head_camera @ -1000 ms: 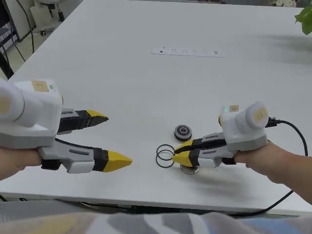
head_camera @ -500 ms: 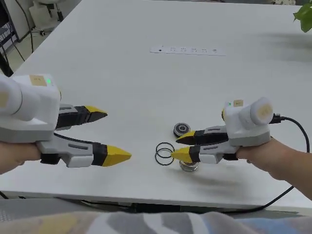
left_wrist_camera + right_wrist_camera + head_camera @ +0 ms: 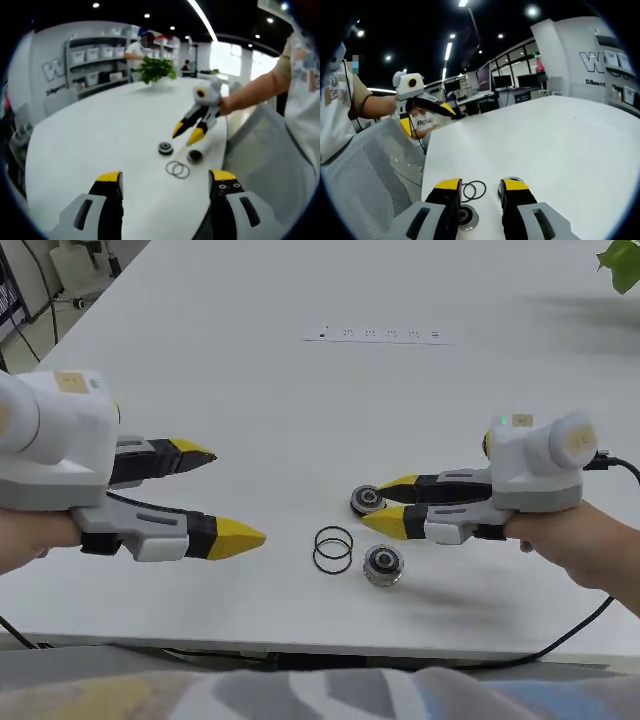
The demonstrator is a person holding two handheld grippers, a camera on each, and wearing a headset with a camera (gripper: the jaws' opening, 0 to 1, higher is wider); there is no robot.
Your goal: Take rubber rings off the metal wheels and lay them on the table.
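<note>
Open table (image 3: 250, 390) separates the left tool (image 3: 225, 495) from the rubber rings (image 3: 333, 549); metal wheels (image 3: 383, 564) crowd the right tool (image 3: 385, 505)

You hold your left claw (image 3: 230, 495) level, pointing right, jaws spread wide. Your right claw (image 3: 378, 505) points left toward it, jaws parted more narrowly, nothing between them.

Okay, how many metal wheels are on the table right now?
2. One metal wheel lies right beside the two loose rubber rings; the other metal wheel sits just beyond it, at the right gripper's tips. None seem hidden.
</note>
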